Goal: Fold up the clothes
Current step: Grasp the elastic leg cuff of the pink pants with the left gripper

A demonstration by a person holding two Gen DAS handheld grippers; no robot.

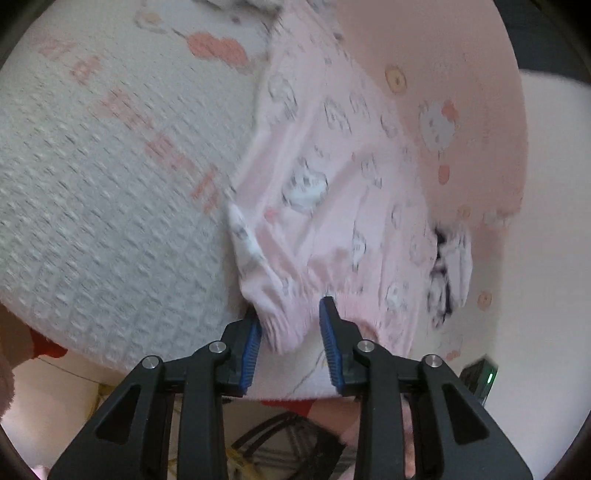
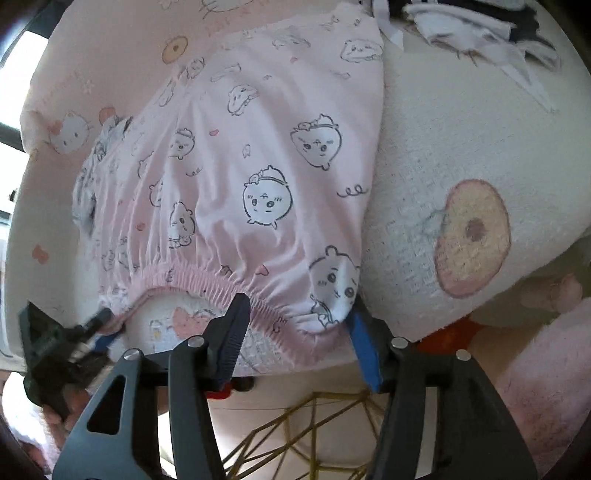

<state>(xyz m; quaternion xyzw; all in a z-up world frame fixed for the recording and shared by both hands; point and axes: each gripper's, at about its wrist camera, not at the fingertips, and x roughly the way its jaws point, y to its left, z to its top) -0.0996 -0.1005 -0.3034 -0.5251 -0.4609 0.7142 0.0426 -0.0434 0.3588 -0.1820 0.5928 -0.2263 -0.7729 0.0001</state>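
Nearest the right wrist camera, the right gripper [image 2: 295, 328], black arms with blue ribbed pads, straddles the gathered elastic waistband [image 2: 207, 282] of a pale pink cotton garment printed with small white cartoon animals [image 2: 258, 166]. The waistband corner sits between the pads; whether they press on the cloth cannot be told. At lower left of that view the left gripper [image 2: 105, 330] meets the waistband's other end.

In the left wrist view, blurred, the left gripper [image 1: 290, 334] has a bunched fold of the same waistband [image 1: 280, 325] lying against its left pad [image 1: 253, 350]; the right-hand pad stands apart from the cloth, so a firm clamp cannot be confirmed.

The pink garment [image 1: 332, 192] lies spread flat on a cream waffle-textured blanket with pink and tan doughnut motifs [image 2: 461, 184], overlapping a pink cat-print sheet [image 2: 70, 129]. Beyond, at the far edge, lies a crumpled white and dark striped cloth [image 2: 480, 33]. Below the bed edge shows a gold wire frame [image 2: 314, 424].
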